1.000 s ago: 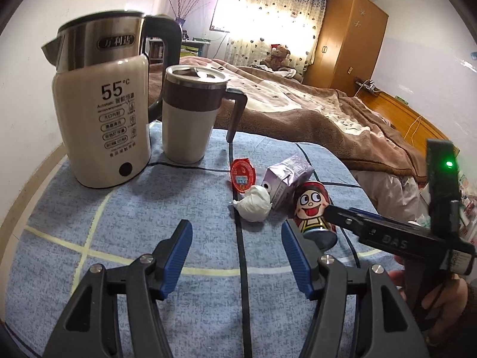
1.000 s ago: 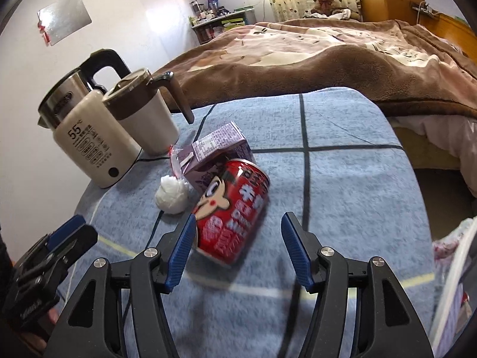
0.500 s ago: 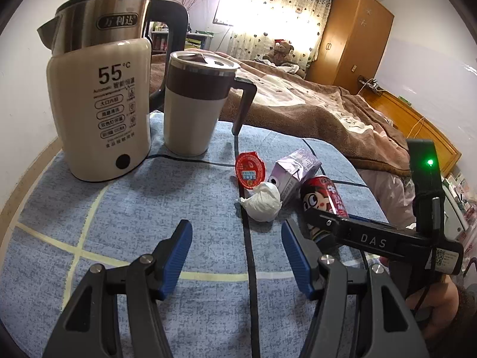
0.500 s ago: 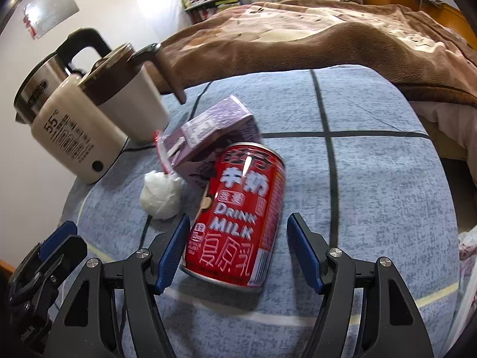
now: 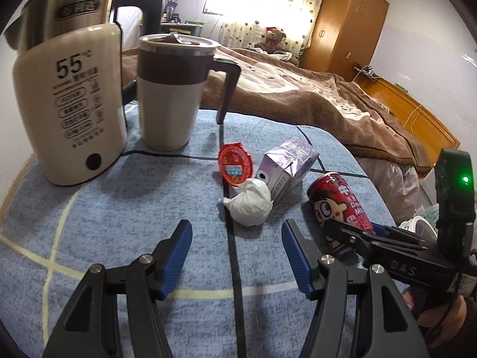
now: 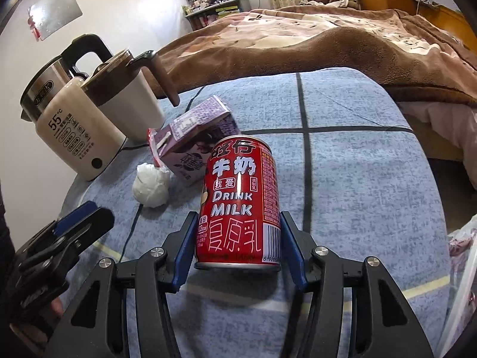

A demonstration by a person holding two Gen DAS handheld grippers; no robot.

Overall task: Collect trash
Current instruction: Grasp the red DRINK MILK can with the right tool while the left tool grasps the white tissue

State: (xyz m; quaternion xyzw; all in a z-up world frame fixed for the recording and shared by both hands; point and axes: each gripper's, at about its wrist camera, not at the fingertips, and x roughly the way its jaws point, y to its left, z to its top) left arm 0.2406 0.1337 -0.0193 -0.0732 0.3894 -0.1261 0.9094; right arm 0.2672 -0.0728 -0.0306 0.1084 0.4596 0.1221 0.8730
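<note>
Right claw (image 6: 235, 240) is closing on the red milk can (image 6: 240, 203), with both blue pads already sitting against the can's sides near its base. The can is lying tilted on the blue checked surface (image 6: 357, 179), top end pointing away toward the purple carton (image 6: 196, 137).

Left claw (image 5: 235, 256) is hanging open over bare cloth with nothing between its pads. The crumpled white tissue (image 5: 250, 201) is lying just ahead of it, touching the carton. A red foil lid (image 5: 235, 167) is standing just behind the tissue, leaning on the carton.

Crowding the far left side: a cream electric kettle (image 5: 71, 119) is standing upright, and a lidded mug (image 5: 171, 95) with a brown handle is standing just beside it. A black cord (image 5: 234, 268) is running across the surface between the left claw's pads and past the tissue. A bed with a brown blanket (image 6: 328, 50) is sitting right behind the surface. A wooden wardrobe (image 5: 348, 26) is standing at the back wall.
</note>
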